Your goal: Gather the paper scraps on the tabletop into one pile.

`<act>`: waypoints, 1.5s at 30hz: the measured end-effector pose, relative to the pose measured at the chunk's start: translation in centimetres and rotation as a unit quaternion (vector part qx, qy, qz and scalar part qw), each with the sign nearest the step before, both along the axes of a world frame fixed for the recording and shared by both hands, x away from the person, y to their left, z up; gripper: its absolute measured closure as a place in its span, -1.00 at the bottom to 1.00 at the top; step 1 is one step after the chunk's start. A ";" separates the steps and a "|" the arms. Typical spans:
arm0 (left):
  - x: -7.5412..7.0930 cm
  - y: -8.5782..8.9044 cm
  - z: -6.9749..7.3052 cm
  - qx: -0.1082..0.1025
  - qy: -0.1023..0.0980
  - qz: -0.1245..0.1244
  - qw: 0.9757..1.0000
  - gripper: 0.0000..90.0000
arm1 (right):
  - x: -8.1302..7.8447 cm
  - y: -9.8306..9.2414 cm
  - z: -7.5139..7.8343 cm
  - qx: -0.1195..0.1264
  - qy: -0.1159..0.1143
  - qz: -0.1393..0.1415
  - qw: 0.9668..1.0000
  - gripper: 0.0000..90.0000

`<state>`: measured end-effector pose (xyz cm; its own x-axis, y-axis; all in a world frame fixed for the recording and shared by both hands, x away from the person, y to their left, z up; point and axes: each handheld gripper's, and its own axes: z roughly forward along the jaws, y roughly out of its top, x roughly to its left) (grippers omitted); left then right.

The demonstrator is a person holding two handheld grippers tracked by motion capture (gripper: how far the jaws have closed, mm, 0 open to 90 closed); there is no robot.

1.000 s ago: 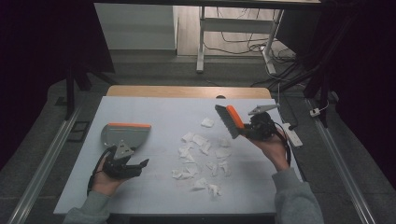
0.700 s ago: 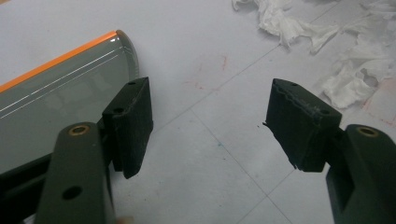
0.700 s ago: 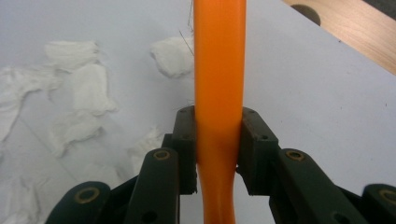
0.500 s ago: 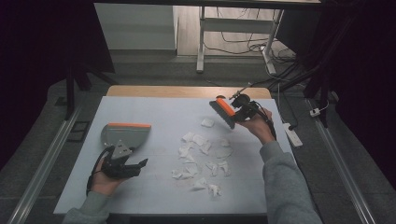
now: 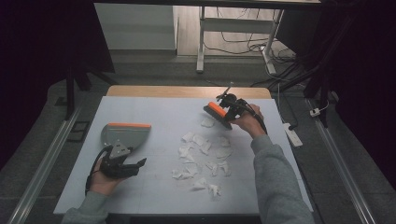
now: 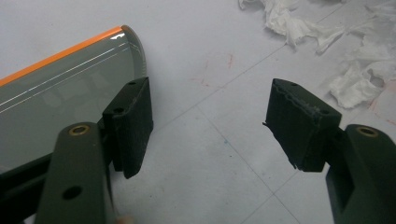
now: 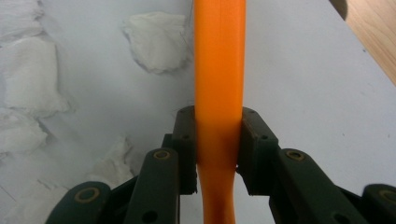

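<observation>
Orange plastic runs straight up the middle of the right gripper view: it is the handle of a small brush (image 7: 219, 70), and the right gripper (image 7: 217, 154) has its jaws pressed together on it from both sides. That view cuts the brush off at the top edge, so the bristle end is out of frame there. From the high view the brush (image 5: 217, 111) sits at the far right of the pale blue table (image 5: 154, 116), tilted, with its dark head low over the surface beside one stray scrap; whether the bristles touch the table is hard to say at that distance.

Torn white paper scraps (image 5: 205, 156) lie scattered across the middle of the table, between the two hands. To the left rests a grey dustpan (image 5: 125, 135) with an orange lip. The left gripper (image 6: 210, 126) lies just behind it with its jaws standing apart and nothing between them (one pad is close against the pan's edge (image 6: 70, 93), seemingly beside it rather than gripping). Much of the pan runs off the left side of the left gripper view.
</observation>
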<state>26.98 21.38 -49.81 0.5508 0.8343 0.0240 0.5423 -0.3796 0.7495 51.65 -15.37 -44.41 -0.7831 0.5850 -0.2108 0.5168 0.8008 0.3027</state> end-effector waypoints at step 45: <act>0.0 0.0 -0.2 0.005 0.001 -0.004 1.000 -0.28 | -3.3 3.9 -0.4 -0.016 0.010 0.086 0.996 0.58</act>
<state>26.99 21.41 -49.99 0.5573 0.8297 0.0308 0.5415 -0.3913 0.7441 48.38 -11.44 -44.83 -0.8758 0.4343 -0.2107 0.3763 0.8876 0.2655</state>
